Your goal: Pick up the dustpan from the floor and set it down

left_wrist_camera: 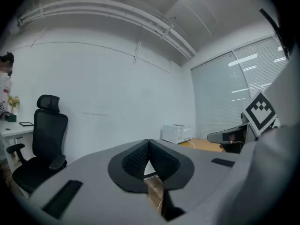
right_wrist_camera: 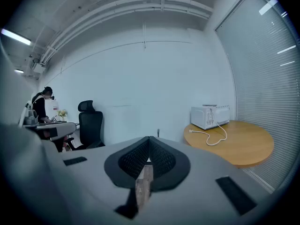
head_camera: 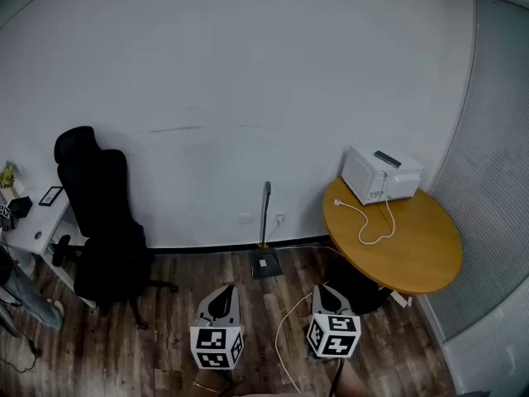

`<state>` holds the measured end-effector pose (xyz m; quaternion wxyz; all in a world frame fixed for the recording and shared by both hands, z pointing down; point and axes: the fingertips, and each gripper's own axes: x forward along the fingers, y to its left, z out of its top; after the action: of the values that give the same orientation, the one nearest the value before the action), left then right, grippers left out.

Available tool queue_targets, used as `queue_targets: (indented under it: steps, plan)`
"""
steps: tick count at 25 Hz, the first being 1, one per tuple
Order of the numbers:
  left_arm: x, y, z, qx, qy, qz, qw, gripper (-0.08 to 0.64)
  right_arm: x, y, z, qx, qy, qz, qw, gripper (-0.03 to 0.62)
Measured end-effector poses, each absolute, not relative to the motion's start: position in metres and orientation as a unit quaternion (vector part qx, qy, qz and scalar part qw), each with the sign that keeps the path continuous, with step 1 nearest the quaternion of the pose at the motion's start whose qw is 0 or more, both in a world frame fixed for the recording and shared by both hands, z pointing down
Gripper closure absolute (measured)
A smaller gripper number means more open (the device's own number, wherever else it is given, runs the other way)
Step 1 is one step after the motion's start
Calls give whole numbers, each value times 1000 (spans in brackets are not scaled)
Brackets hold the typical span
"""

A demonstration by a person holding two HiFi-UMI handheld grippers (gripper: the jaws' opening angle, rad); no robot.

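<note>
The dustpan sits on the wood floor against the white wall, its long handle standing upright. In the right gripper view only the top of the handle shows, above the jaws. My left gripper hovers over the floor, short of the dustpan and to its left; my right gripper hovers short of it to its right. Both are well apart from it. The left gripper and the right gripper are shut, pads meeting at the tips with nothing between them.
A black office chair stands at the left beside a white desk. A round wooden table at the right carries a microwave and its cord. A white cable runs across the floor between the grippers. A person's leg shows at the left edge.
</note>
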<state>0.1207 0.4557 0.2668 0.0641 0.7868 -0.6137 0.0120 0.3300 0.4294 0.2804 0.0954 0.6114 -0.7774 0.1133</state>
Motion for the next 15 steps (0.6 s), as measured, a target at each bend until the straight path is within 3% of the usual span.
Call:
queue_targets:
  steps: [15]
  plan:
    - [85, 463, 279, 784, -616, 6, 80, 543, 308, 436, 291, 625, -763, 148, 71, 560]
